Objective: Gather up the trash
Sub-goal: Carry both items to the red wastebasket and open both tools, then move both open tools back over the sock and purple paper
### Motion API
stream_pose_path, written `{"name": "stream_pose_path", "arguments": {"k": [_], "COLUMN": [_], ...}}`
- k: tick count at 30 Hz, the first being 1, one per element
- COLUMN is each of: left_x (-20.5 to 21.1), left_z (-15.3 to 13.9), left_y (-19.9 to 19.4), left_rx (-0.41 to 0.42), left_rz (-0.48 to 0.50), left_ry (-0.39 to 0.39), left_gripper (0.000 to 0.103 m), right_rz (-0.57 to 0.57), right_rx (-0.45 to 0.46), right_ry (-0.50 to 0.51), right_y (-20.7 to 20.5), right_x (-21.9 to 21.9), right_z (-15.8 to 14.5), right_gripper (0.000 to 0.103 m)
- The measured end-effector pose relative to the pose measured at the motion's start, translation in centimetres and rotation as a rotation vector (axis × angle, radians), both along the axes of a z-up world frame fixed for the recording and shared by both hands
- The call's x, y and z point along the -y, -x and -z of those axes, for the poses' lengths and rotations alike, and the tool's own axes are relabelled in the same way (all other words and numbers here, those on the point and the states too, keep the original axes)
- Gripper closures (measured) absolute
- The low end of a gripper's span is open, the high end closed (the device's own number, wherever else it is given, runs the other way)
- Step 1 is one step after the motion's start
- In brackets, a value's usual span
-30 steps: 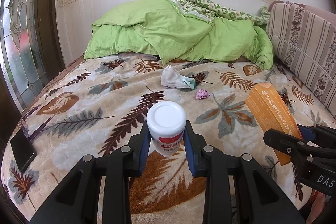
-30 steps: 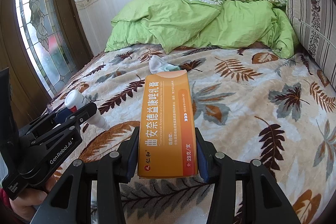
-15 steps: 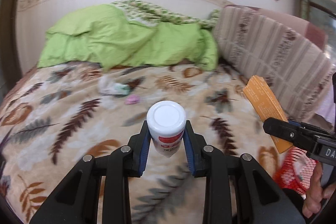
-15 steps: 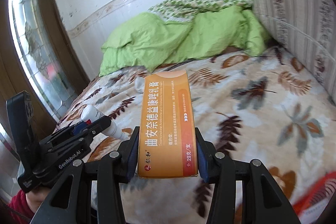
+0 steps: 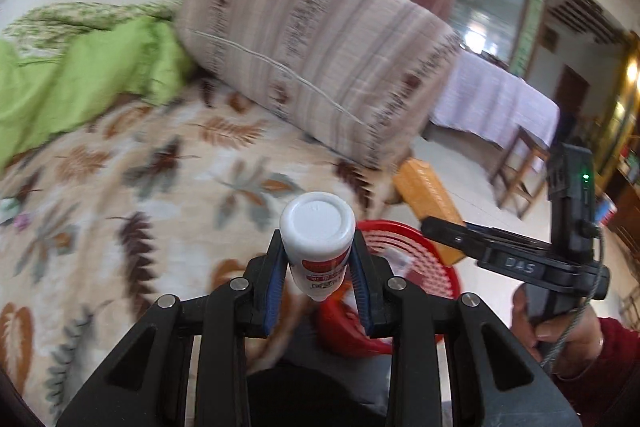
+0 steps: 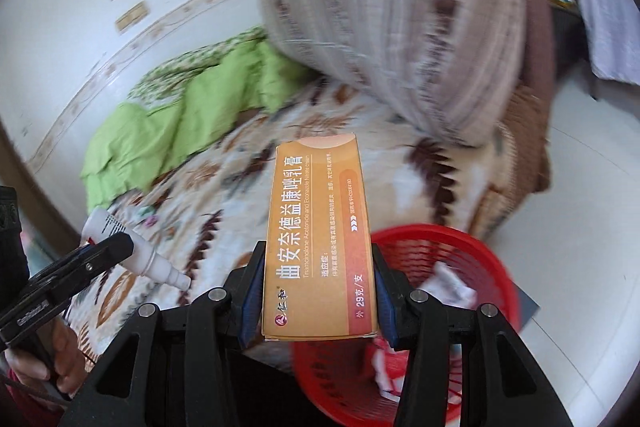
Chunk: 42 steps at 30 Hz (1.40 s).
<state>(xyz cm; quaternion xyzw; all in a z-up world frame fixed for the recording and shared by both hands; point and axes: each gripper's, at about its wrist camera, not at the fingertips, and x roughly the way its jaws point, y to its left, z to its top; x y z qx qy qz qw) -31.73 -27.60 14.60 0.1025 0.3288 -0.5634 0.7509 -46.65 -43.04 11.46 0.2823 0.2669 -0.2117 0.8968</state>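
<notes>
My left gripper (image 5: 318, 259) is shut on a small white bottle (image 5: 318, 233) with a red label, its flat base towards the camera. My right gripper (image 6: 318, 291) is shut on a long orange medicine box (image 6: 320, 235) with Chinese print. A red mesh basket (image 6: 472, 255) stands on the floor just off the bed's corner, with white scraps inside. Both grippers hang near its rim; the box (image 5: 430, 205) and the basket (image 5: 404, 239) also show in the left wrist view. The bottle (image 6: 132, 247) shows at the left of the right wrist view.
The bed (image 5: 120, 187) with a leaf-print blanket and a green quilt (image 5: 80, 79) lies to the left. A striped cushion (image 5: 320, 55) stands at its far side. A crumpled cloth and pink scrap (image 5: 12, 211) lie on the blanket. A covered table (image 5: 496, 103) and wooden stool (image 5: 520, 167) stand beyond on white tiles.
Both grippers have swung to the right, off the bed's middle towards its corner, keeping the bottle and the box. The red basket has come into view under them.
</notes>
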Motion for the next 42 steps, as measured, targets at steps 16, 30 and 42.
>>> {"name": "stream_pose_path", "arguments": {"k": [16,30,42], "left_x": [3.4,-11.3,-24.9], "left_z": [0.9,1.8,5.2], "left_y": [-0.6,-12.1,-25.4], "left_rx": [-0.025,-0.012,-0.086], "left_rz": [-0.050,-0.465,-0.935], "left_ry": [-0.041,-0.061,-0.078], "left_gripper": [0.039,0.033,0.033], "right_rz": [0.106,-0.252,-0.558], "right_rx": [-0.020,-0.042,-0.088], "right_ry": [-0.077,-0.043,0.052], "right_y": [2.9,-10.0,-22.1], "right_x": [4.1,-4.3,-13.7], "right_z": [2.1,0.7,-0.8], "right_gripper": [0.049,0.049,0.049]}}
